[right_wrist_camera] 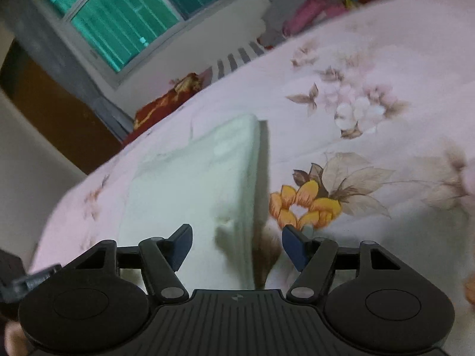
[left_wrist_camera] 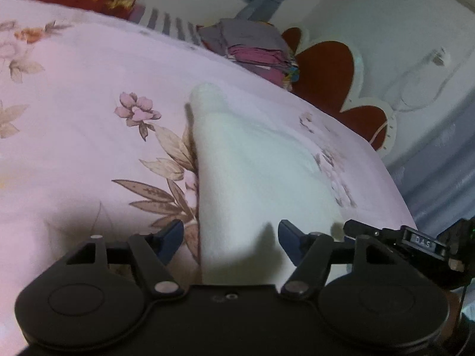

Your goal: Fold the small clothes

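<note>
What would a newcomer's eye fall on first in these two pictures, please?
First, the white garment lying mid-frame on the pink floral bedsheet, its nearest edge between the open left gripper. The right gripper is open over the same cloth too. Next, the stack of folded clothes at the bed's far edge.

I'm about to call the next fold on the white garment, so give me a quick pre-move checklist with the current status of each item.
1. Left gripper free of cloth: ok, jaws apart, nothing pinched.
2. Right gripper free of cloth: ok, jaws apart, straddling the garment's edge without pressing.
3. White garment resting on the floral bedsheet: ok, lying ahead of both grippers.
4. Fold neat: cannot tell, right wrist view shows a straight raised edge, but both pictures are blurred.
5. Folded pile clear of the garment: ok, it sits at the far end of the bed.
</note>
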Motion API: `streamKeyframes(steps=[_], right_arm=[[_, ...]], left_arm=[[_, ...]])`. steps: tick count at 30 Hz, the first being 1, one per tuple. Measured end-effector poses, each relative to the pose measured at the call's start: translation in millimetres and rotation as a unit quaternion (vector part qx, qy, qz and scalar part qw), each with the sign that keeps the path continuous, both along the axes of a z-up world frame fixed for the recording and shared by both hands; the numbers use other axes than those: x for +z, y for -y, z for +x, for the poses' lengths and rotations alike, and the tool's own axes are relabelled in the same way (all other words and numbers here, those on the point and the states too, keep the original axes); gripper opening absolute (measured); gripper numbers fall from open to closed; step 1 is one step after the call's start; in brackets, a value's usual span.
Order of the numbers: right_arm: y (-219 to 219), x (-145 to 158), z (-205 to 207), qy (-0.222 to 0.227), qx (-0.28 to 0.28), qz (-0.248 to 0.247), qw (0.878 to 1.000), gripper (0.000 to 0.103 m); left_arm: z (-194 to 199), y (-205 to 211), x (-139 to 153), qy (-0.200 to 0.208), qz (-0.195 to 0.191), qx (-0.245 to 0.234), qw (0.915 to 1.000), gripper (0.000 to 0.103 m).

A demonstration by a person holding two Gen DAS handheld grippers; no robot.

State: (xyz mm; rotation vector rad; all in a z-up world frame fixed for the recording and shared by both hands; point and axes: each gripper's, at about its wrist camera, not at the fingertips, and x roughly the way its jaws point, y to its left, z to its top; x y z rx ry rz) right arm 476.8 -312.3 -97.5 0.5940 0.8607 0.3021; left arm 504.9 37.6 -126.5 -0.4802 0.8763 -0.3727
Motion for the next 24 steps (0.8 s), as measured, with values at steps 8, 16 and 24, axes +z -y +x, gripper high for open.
streamKeyframes(steps=[8, 16, 24], right_arm=[[13, -21, 40, -0.027, 0.061, 0.072, 0.995, 0.056], [21, -18, 57, -0.027, 0.106, 0.063, 0.992, 0.046], [12, -17, 65, -0.045, 0.114, 0.048, 0.991, 0.046]], left_arm=[[17, 4, -12, -0.014, -0.007, -0.004, 0.9999, 0.060], [26, -3, -12, -0.025, -0.008, -0.014, 0.9995, 0.055], [40, 11, -13, -0.032, -0.002, 0.001, 0.9995, 0.050]])
